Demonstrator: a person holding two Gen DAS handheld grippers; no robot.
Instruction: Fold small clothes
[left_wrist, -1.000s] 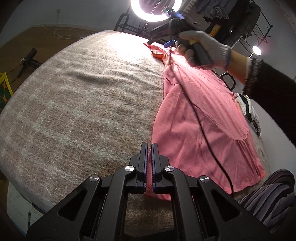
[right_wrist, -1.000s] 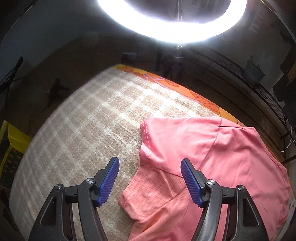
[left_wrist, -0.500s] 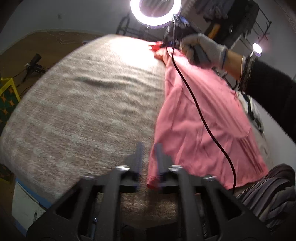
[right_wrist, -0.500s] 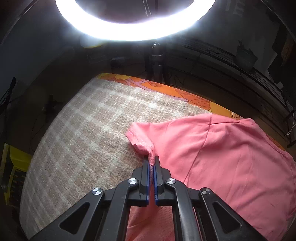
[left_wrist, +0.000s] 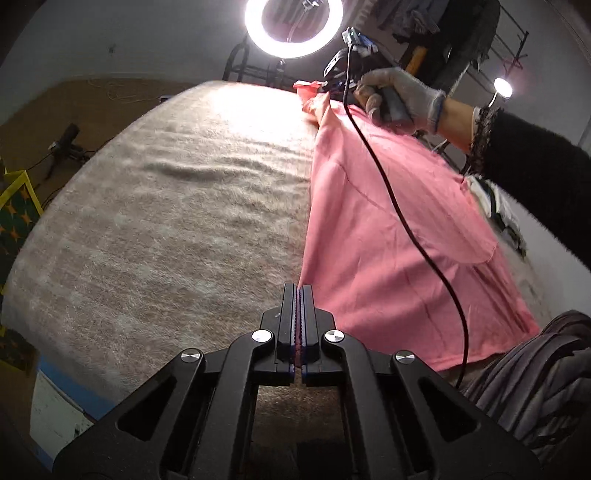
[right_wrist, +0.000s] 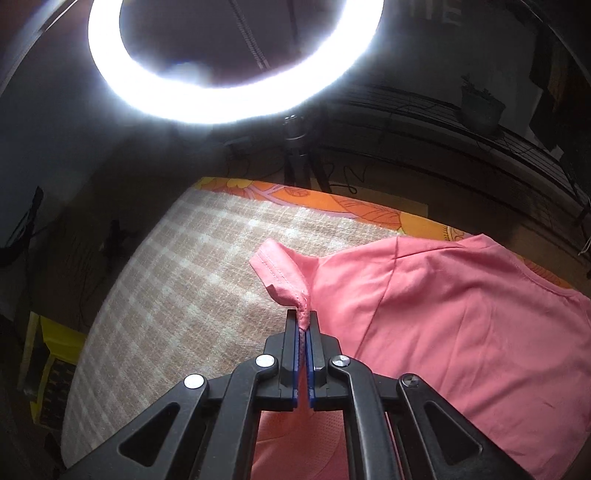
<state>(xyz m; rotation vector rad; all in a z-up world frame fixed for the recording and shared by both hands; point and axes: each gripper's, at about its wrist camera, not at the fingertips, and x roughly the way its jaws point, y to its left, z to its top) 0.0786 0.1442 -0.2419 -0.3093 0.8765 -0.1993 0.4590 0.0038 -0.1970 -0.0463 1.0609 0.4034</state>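
Raised — both grippers (left_wrist: 297, 291) (right_wrist: 303, 319) pinching pink shirt (left_wrist: 388, 236).

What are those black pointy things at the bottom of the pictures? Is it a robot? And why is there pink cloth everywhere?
It's no robot. A person holds a tool in each hand, a hand-held gripper with two fingers that pinch like tongs. A small camera sits on each tool, looking along its fingers, so you see them at the bottom. One picture comes from the left hand-held gripper, one from the right hand-held gripper. The pink cloth is a pink T-shirt on a beige checked blanket. Both tools are pinched shut on the shirt: the left on its near edge, the right on a sleeve. In the left picture you can see the person's gloved hand holding the other tool. The bright circle is a ring light.
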